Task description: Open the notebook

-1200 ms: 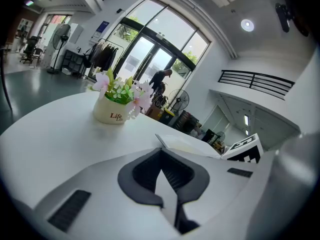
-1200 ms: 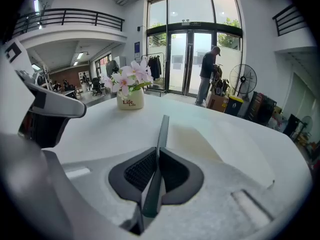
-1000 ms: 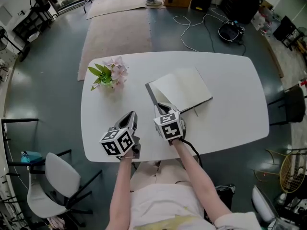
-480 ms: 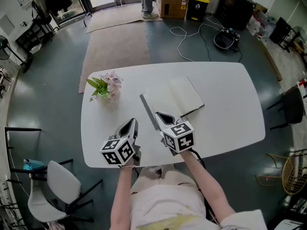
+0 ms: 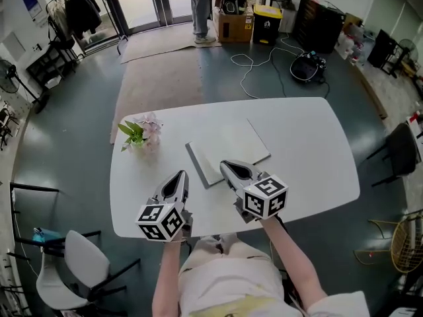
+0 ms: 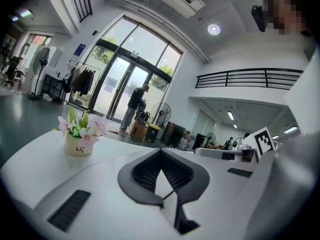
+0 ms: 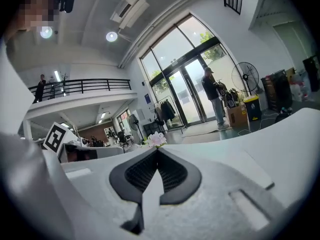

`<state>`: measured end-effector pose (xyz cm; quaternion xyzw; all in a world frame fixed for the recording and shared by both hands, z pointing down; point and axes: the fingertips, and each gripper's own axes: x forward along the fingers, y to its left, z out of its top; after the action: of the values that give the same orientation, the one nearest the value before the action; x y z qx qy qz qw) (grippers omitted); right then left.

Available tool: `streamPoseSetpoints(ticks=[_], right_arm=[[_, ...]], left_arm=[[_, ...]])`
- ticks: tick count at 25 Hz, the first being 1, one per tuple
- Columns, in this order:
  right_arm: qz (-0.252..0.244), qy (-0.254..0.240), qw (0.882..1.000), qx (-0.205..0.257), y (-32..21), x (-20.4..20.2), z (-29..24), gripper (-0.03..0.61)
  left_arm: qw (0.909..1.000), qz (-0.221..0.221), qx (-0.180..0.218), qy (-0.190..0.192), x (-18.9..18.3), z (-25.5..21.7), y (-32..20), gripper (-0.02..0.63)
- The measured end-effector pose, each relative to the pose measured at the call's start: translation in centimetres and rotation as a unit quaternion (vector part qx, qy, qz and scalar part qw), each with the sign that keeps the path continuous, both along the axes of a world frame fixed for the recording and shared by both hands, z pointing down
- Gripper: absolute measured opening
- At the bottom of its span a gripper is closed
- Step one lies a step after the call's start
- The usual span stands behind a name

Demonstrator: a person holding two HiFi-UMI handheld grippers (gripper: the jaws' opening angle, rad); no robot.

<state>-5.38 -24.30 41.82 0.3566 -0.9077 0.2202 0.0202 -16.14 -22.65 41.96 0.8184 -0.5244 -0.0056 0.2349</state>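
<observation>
The notebook [image 5: 228,152] lies flat in the middle of the white table [image 5: 304,144], a white page facing up and a dark strip along its left edge. My right gripper [image 5: 223,164] hangs over the notebook's near edge, shut with nothing between its fingers; in the right gripper view [image 7: 157,151] the pads meet. My left gripper [image 5: 180,174] floats to the left of the notebook, apart from it. It is shut and empty too, as the left gripper view [image 6: 160,151] shows. Both point away from me, nearly level.
A small pot of pink flowers [image 5: 140,136] stands on the table's left side, also in the left gripper view [image 6: 80,136]. A white chair [image 5: 73,256] is at the near left and a dark chair [image 5: 403,150] at the right. Cables [image 5: 264,51] trail on the floor beyond.
Both grippers have lifted off the table and drawn back from the notebook toward me. The right gripper's tip has left the notebook's near left corner. The notebook lies as before.
</observation>
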Motion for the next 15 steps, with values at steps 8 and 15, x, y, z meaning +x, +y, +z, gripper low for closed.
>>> streamPoseSetpoints(ticks=[8,15], right_arm=[[0.009,-0.028,0.999,0.035,1.3,4.4,-2.6,0.006],[0.044,-0.041,0.997,0.056,1.1,7.5,-4.5,0.006]], left_arm=[[0.9982,-0.015,0.050,-0.030,1.0,-3.1,1.3,-0.002],[0.9963,-0.023,0.072,-0.042,0.3,-4.6,2.0,-0.002]])
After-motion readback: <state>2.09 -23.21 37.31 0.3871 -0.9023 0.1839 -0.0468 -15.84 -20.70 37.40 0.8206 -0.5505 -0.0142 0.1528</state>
